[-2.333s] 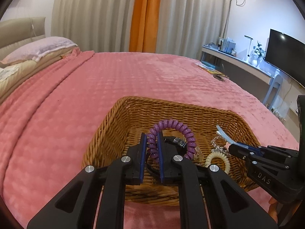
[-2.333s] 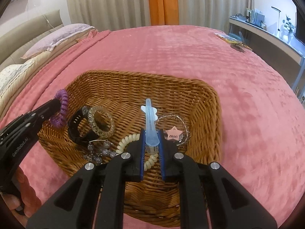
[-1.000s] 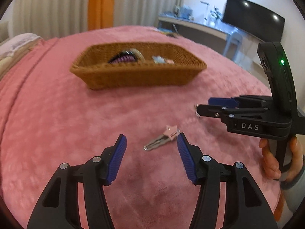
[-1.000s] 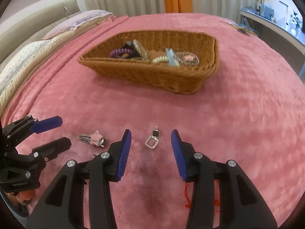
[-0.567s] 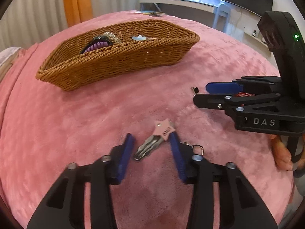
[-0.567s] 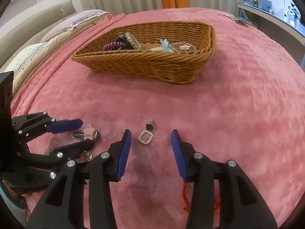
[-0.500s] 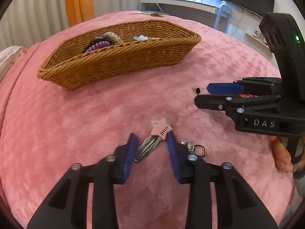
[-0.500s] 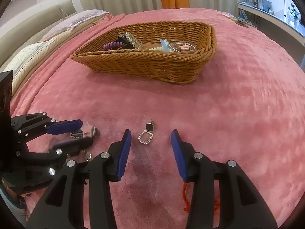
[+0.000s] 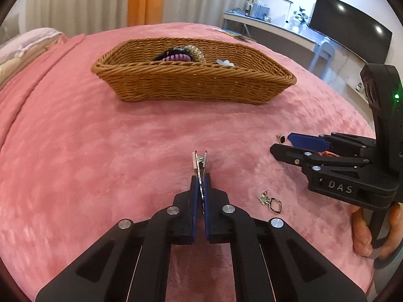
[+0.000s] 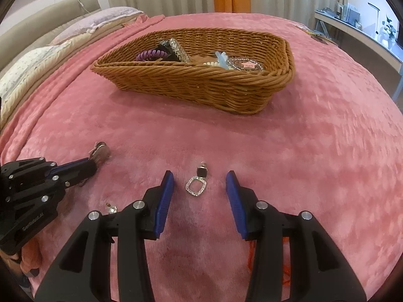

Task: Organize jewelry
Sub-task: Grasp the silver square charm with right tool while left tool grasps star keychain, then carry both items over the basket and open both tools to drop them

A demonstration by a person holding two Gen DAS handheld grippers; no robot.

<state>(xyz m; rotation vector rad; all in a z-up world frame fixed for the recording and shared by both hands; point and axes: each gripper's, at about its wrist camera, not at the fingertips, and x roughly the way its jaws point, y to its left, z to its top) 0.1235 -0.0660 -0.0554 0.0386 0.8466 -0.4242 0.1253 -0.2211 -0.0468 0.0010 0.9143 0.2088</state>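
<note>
Soft, even daylight fills both of your wrist views, filtering through the pale pleated curtains [image 9: 75, 2] at the far side of the room. Shadows stay faint: only a thin dark band sits under the woven brown wicker basket [image 10: 201, 85] on the pink plush bedspread [image 9: 100, 138]. You get two small white glare spots on the black flat television screen [image 9: 352, 35] at far right, and a green indicator light glows on the right gripper's black body. Fisheye distortion bows the bedspread's horizon and darkens every corner into black vignette. The centre is sharp; the far desk and pillows go soft, slightly smeared toward the rim.
</note>
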